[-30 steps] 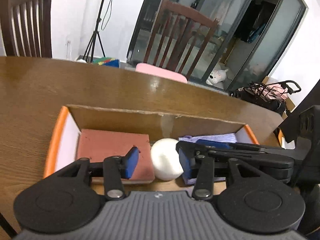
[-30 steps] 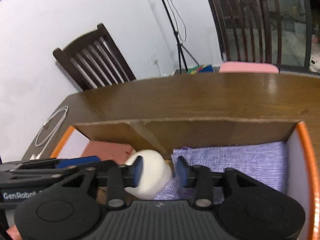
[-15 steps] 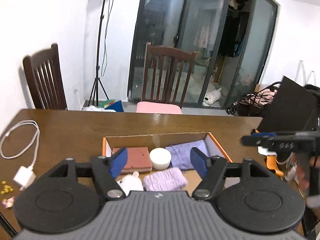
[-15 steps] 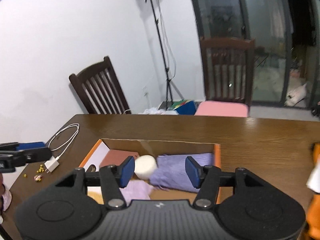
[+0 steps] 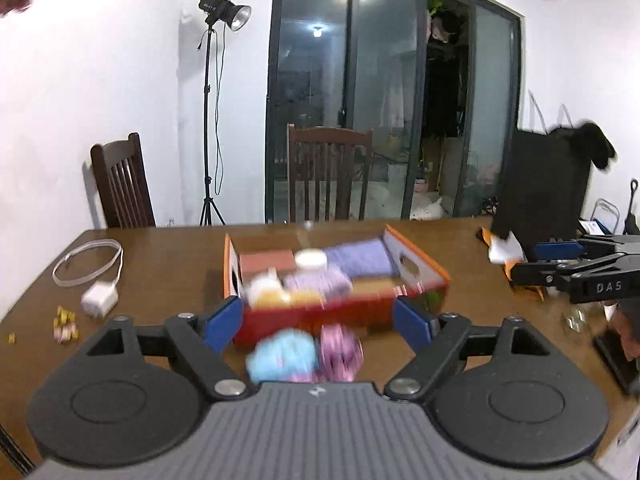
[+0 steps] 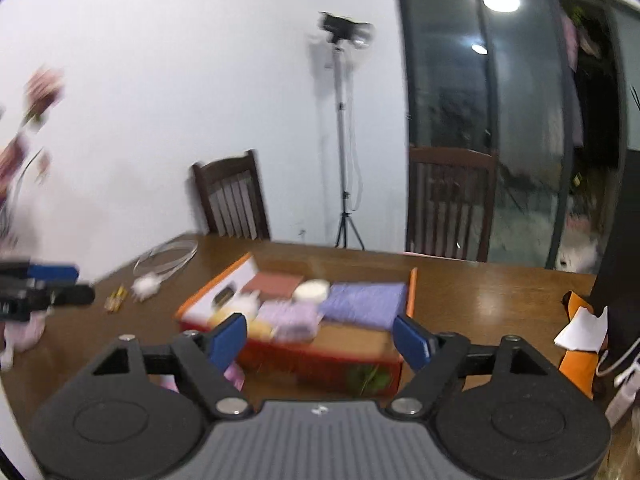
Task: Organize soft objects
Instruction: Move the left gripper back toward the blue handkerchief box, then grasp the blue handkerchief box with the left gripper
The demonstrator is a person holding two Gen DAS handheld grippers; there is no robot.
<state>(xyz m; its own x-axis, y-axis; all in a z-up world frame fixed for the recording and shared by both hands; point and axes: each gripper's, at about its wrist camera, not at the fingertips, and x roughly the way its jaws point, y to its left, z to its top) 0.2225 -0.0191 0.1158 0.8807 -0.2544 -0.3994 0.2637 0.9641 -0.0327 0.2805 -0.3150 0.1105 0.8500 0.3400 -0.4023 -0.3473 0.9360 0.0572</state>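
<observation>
Two handheld grippers hover above a brown wooden table (image 5: 168,264), both pulled back and high, both blurred by motion. The left gripper (image 5: 318,322) has its blue-padded jaws spread wide and holds nothing. The right gripper (image 6: 320,338) is equally wide and empty.

Near the middle of the table sits an orange and red cardboard box (image 5: 416,266), open at the top. Inside, along the far wall, lie a flat reddish-brown pad (image 5: 266,260), a small white round puff (image 5: 310,258) and a folded lavender knitted cloth (image 5: 358,258). Nearer the front of the box are a white and yellow soft toy (image 5: 264,294) and a pale purple knitted bundle (image 5: 318,282).

Two soft things are not yet boxed: a fluffy light blue ball (image 5: 282,358) and a pink fluffy ball (image 5: 340,348), side by side on the table just in front of the box, below the left gripper.

To do the next pick well, the left gripper should probably lower straight over one ball, keep the jaws wide until the pads flank it, then close gently, since the fluff will compress and may slip.

The left view shows both loose balls plainly and the right gripper off to the right. The right view shows only a sliver of pink behind its left finger, but shows better the bare cardboard floor at the box's near right, a likely spot for them. A white charger and cable (image 5: 98,298) lie at the table's left
</observation>
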